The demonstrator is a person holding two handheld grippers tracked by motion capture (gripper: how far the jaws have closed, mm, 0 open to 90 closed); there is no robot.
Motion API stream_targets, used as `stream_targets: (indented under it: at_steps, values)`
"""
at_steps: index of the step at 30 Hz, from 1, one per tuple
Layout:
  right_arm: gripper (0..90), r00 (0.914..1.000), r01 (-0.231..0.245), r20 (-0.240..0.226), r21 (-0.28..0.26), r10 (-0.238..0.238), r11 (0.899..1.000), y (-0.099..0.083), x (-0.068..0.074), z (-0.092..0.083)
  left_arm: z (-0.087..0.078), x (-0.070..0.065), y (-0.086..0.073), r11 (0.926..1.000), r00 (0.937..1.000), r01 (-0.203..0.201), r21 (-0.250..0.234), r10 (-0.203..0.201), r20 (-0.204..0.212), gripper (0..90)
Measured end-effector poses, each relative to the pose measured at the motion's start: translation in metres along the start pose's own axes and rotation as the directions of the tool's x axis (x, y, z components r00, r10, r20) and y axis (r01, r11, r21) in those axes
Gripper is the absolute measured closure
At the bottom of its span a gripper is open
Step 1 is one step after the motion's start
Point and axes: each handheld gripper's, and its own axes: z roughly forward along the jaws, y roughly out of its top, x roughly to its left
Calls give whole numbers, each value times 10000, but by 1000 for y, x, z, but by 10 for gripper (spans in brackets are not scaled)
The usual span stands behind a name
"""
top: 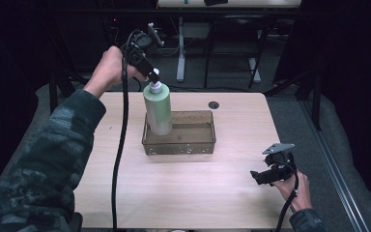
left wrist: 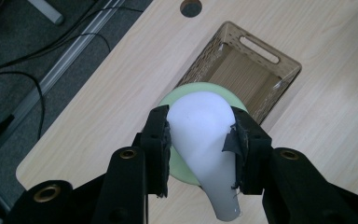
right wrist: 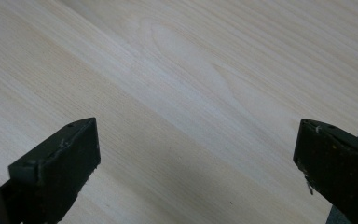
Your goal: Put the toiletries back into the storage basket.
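A pale green bottle with a white pump top stands upright at the left end of a clear brown plastic bin in the middle of the table. My left gripper is shut on the white pump head from above, its jaws pressing both sides of it. The bottle's green shoulder shows below the pump. My right gripper is held low near the table's front right corner, open, with bare wood between its jaws.
The light wood table has a round cable hole behind the bin. The bin's right part holds nothing. Beyond the table's far edge are dark floor, cables and the legs of another desk.
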Motion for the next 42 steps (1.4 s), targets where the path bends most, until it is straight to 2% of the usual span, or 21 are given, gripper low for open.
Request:
stream_targets:
  at_steps: [7, 11, 22, 42]
  values:
    - [1, 10000, -16, -38, 19, 16, 10000, 0, 1, 1, 15, 5, -4, 9998, 9997, 193, 85, -194, 158, 626]
    - [1, 10000, -17, -82, 9, 17, 10000, 0, 2, 1, 23, 5, -5, 9996, 9997, 157, 243, -161, 188, 626]
    - [1, 10000, 63, -29, -71, -63, 10000, 1, 1, -1, 42, 7, -18, 9990, 9986, 328, 315, -341, 416, 626]
    - [2, 9999, 111, 24, -43, -111, 9999, 1, 3, -1, 58, 10, -42, 9970, 9973, 474, 616, -507, 524, 626]
